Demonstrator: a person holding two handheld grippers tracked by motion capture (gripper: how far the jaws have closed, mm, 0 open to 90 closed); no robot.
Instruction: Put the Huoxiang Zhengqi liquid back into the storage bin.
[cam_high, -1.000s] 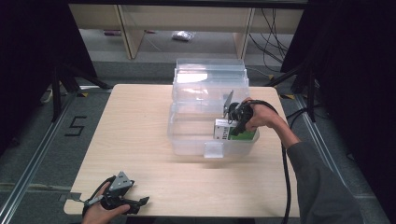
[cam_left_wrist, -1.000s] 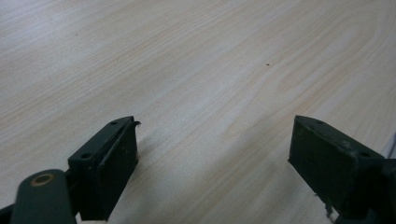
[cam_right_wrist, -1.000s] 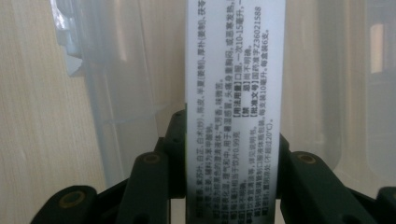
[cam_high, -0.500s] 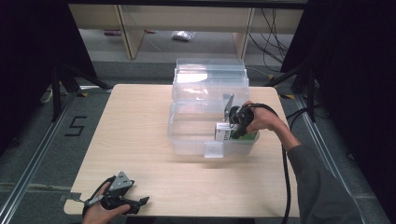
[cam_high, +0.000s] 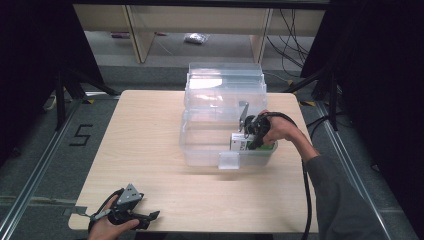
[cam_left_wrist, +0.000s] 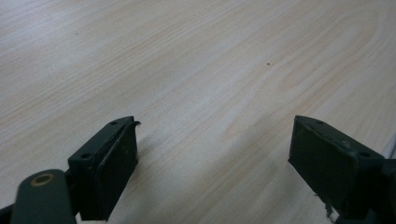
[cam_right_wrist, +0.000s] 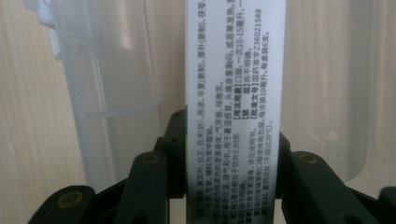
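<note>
The right gripper (cam_high: 251, 131) grips the small box (cam_right_wrist: 233, 107) across its narrow width, long axis toward 12 o'clock, inside the clear bin (cam_high: 200, 150); the left gripper (cam_high: 131, 214) rests unclenched at the table's (cam_high: 150, 130) 7 o'clock corner.

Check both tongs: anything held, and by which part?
Right tongs clamp a white printed box across its narrow sides at the near end, inside the clear bin. Left tongs are open over the table, holding nothing.

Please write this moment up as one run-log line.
right claw: shut on box inside clear bin | left claw: open, empty, low over table
</note>
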